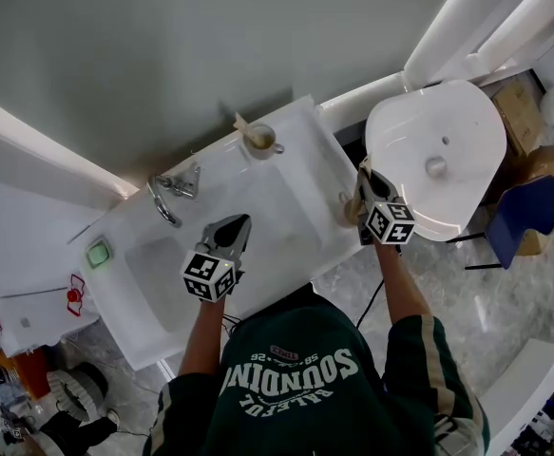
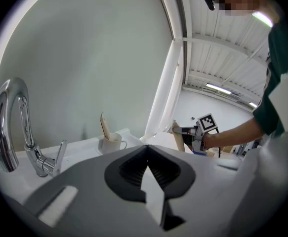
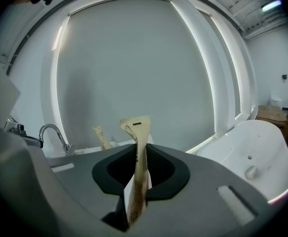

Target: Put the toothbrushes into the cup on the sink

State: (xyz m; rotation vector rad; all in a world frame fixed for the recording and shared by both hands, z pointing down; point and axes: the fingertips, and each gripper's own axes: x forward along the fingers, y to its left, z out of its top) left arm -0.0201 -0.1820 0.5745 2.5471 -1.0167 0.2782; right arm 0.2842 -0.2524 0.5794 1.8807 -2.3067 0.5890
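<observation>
A white cup (image 1: 260,142) stands on the sink's (image 1: 300,126) back rim, to the right of the chrome faucet (image 1: 170,196), with one tan wrapped toothbrush (image 1: 241,123) upright in it. My left gripper (image 1: 241,221) hovers over the basin, shut and empty; its own view shows the cup (image 2: 112,143) and faucet (image 2: 9,127) ahead. At the sink's right edge my right gripper (image 1: 364,175) is shut on a second tan wrapped toothbrush (image 3: 139,152), which sticks up between the jaws. The cup's toothbrush (image 3: 102,137) lies ahead of it to the left.
A green soap bar (image 1: 99,253) sits at the sink's left end. A white oval basin (image 1: 438,150) stands right of the sink, with a blue chair (image 1: 524,212) and cardboard boxes (image 1: 516,103) beyond. White wall and pipes back the sink.
</observation>
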